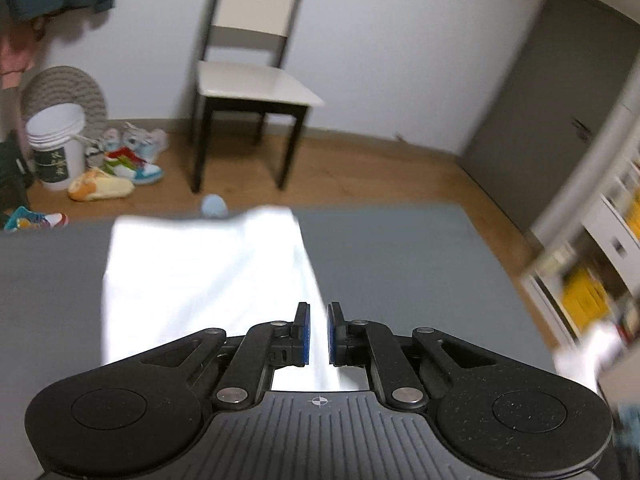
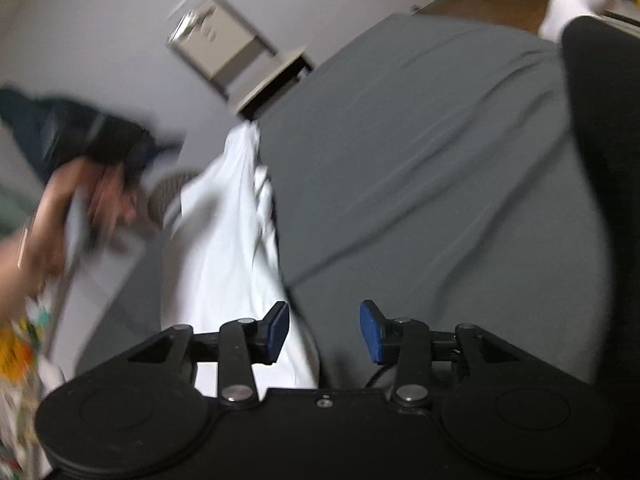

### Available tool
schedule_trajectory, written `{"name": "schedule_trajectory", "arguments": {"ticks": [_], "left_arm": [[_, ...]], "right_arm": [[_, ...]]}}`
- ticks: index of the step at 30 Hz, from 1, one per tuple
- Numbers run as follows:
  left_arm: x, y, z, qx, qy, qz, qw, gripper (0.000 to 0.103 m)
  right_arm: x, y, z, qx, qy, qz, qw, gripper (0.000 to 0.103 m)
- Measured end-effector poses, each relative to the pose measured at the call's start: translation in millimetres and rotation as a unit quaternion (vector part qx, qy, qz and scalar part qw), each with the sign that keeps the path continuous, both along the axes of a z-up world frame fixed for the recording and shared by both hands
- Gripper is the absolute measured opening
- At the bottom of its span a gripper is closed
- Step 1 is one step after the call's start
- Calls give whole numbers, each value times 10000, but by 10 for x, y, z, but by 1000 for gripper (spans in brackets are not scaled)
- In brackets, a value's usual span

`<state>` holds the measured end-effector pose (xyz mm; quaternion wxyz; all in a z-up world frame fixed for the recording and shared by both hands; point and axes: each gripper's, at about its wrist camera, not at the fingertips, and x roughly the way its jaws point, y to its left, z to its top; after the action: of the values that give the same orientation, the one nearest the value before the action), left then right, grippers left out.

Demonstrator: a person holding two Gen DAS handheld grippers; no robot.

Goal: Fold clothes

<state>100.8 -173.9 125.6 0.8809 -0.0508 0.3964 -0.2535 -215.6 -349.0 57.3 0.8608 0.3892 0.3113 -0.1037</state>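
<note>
The left gripper (image 1: pixel 318 334) holds its two blue-padded fingers (image 1: pixel 303 334) close together with only a narrow slot between them, and the white cloth garment (image 1: pixel 208 276) shows through that slot; whether the pads actually pinch the fabric cannot be told from here. The right gripper (image 2: pixel 324 330) has its blue pads (image 2: pixel 279 326) spread wide apart and holds nothing, its left pad lying just over the near edge of the same white garment (image 2: pixel 228 240). The garment lies on the grey sheeted bed (image 1: pixel 400 272), spread as a broad pale panel to the left of the left gripper and running to the bed's far edge; in the right wrist view it looks bunched into a long rumpled strip. In that view a person's hand (image 2: pixel 80 208) on the left grips the other tool, heavily blurred. Beyond the bed's far edge stands a white-seated chair with dark legs (image 1: pixel 252 84) against the pale wall. On the wooden floor (image 1: pixel 360 168) to the far left are a white plastic bucket (image 1: pixel 58 144) and several colourful shoes (image 1: pixel 120 168). A grey door (image 1: pixel 548 92) stands at the far right.
</note>
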Motion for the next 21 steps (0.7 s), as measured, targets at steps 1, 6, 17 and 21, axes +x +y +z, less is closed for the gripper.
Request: {"name": "schedule_trajectory", "arguments": {"ticks": [1,6,17,21], "left_arm": [[-240,161,-17,74,-22,-164,9998,6],[-1391,880,-159,630,-211,-718,9952,6],[-3018,1241,-173,1615,-1289,-860,9746,6],[-3343,1329,-68,2270,-1818,-706,9542,6]], "right_arm": [[-32,-41,54,-66,-134,-48,9999,43],[-141,-105,249,-197,-958,643,9931,76],[38,792,428,-1897,-499,3054,9318,79],[-27,1509,357,-3348,-220,4348,8357,79]]}}
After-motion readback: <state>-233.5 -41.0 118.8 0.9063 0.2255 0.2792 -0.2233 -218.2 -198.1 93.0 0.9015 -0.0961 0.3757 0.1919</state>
